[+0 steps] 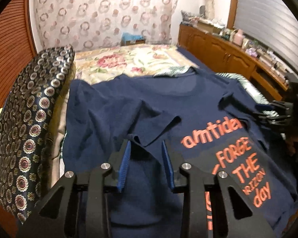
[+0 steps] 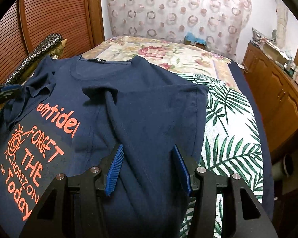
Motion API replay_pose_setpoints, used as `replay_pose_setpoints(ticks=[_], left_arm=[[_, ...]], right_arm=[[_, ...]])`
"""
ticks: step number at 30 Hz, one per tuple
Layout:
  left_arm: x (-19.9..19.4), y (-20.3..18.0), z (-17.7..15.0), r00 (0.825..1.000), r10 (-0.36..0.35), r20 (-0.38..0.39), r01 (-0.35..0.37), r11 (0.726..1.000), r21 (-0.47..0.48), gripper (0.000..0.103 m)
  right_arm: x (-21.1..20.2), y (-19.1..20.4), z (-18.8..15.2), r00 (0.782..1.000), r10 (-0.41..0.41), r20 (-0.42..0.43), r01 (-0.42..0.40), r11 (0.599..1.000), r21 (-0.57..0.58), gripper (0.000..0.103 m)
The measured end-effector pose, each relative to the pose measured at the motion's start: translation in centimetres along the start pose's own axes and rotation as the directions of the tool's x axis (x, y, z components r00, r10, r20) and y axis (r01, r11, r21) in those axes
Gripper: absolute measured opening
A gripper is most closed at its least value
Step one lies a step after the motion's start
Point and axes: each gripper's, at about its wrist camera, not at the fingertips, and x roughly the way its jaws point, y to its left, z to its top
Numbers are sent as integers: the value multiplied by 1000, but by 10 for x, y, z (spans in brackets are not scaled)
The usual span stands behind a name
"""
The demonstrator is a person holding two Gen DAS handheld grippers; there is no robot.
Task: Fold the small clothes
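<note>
Broadly, a bed [image 2: 218, 103] fills the room's middle, its floral and palm-leaf covers serving as the folding ground, with a wooden cabinet [image 1: 218, 49] along one side and a patterned cushion [image 1: 29, 119] at the other. Spread across the bed lies the task's garment, a navy T-shirt [image 2: 149, 109] with orange lettering, collar pointing away, print side up. Both side parts already lie turned inward over the chest, which suggests the sleeves-in stage of the fold is under way.

Next down in size, the right tongs [image 2: 149, 158] hover with pads apart, straddling a raised ridge of the folded-in cloth without pressing on it; I judge they are lined up to pinch that ridge.

Smaller still, the left tongs [image 1: 147, 152] stand partly closed around the loose sleeve flap [image 1: 141, 138]. Its tip sits between the blue pads, but a gap shows on either side, so the flap is bracketed, not gripped.
</note>
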Motion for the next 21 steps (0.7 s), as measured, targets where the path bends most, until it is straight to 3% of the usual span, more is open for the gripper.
replay_pose_setpoints(ticks=[6, 10, 21], left_arm=[[18, -1, -3, 999, 17, -42, -17, 1000, 7, 32], [22, -3, -5, 999, 13, -51, -11, 1000, 25, 5], [-29, -25, -4, 999, -33, 22, 31, 994, 109, 3]], right_arm=[[-2, -2, -2, 1000, 1, 1, -1, 1000, -2, 53], [-2, -3, -2, 1000, 2, 1, -2, 1000, -3, 53], [-2, -5, -2, 1000, 6, 0, -6, 1000, -3, 53]])
